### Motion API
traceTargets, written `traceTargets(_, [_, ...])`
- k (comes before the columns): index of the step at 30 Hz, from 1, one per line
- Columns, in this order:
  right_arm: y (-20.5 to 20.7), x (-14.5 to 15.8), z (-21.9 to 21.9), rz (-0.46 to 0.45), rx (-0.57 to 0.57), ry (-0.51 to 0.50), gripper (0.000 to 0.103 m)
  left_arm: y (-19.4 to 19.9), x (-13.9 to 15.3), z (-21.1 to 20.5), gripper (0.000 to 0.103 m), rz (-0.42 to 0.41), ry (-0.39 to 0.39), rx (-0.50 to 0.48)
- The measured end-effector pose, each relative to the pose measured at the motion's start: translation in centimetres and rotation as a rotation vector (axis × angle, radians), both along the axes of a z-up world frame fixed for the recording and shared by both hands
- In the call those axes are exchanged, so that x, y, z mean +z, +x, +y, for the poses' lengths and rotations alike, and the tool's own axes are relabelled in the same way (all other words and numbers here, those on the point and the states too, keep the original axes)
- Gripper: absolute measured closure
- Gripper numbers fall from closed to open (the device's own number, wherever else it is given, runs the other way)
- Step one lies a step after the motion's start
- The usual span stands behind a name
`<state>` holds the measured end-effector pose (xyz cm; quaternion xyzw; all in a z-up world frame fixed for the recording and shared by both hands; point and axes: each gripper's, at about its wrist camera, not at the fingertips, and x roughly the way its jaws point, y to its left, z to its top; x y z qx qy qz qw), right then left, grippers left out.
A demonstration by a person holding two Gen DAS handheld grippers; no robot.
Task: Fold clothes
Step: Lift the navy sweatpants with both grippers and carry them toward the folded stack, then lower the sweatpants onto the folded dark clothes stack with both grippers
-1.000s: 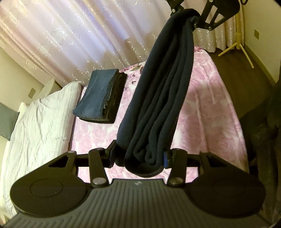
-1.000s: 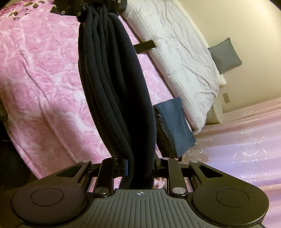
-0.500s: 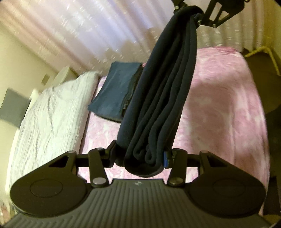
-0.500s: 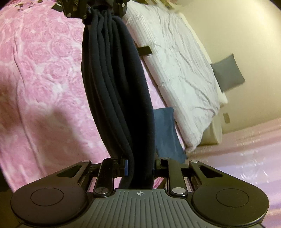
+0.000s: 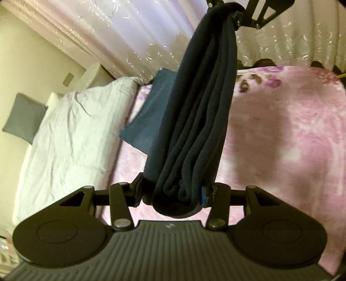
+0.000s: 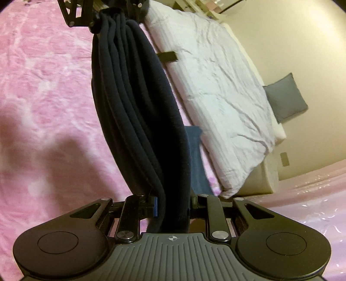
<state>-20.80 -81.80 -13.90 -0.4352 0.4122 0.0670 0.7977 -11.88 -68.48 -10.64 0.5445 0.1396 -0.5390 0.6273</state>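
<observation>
A folded dark navy garment (image 5: 199,121) hangs stretched between my two grippers, above the pink rose blanket (image 5: 281,134). My left gripper (image 5: 173,192) is shut on one end of it. My right gripper (image 6: 172,205) is shut on the other end (image 6: 138,121). Each gripper shows at the top of the other's view, the right one (image 5: 225,8) in the left wrist view and the left one (image 6: 110,13) in the right wrist view. A folded blue garment (image 5: 151,116) lies on the blanket behind the held one; it also shows in the right wrist view (image 6: 197,160).
A white quilt (image 5: 69,134) lies beside the pink blanket, with a grey cushion (image 5: 23,117) against the wall. Sheer curtains (image 5: 140,32) hang behind the bed. A dark strap (image 6: 167,56) lies at the quilt's edge.
Both grippers have swung with the held garment toward the folded blue garment and the quilt. The blue garment now sits mostly behind the held one. Both grips are unchanged.
</observation>
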Motion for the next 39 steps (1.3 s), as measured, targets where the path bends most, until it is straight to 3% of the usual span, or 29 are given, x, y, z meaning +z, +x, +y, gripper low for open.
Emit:
traceTargets(13, [11.5,-3.8,-11.1,-0.059,-0.088,-0.106,0.081,10.9,-5.5,-13.9,0.059,-0.131,-0.052,-0.069])
traceTargets(19, [16.2,-6.9,-15.8,-0.152,-0.121,-0.148,0.081,13.5,-11.9,-17.7,0.059,-0.191,-0.058,-0.060])
traceTargets(23, [16.7,-12.3,-16.5,-0.194,-0.126,-0.183,0.081,15.0,-16.4,-20.0,0.059,-0.230,-0.063,-0.052])
traceTargets(26, [15.8,-17.7,-16.3,-0.102,-0.092,-0.182,0.081,14.1,-21.0,-20.1,0.058,-0.236,-0.015,-0.074])
traceTargets(29, [14.5,-19.8,-16.2,-0.061,-0.094,-0.157,0.080,12.9,-24.3,-19.4,0.057,-0.250,0.014,-0.108])
traceTargets(34, [13.0,-21.3,-16.3,-0.037,-0.083,-0.130,0.080,12.6,-25.3,-18.2,0.058,-0.283,0.012,-0.167])
traceTargets(39, [14.7,-17.4,-17.0,-0.087,-0.124,-0.074,0.080,14.2,-22.7,-19.0,0.059,-0.239,-0.038,-0.120])
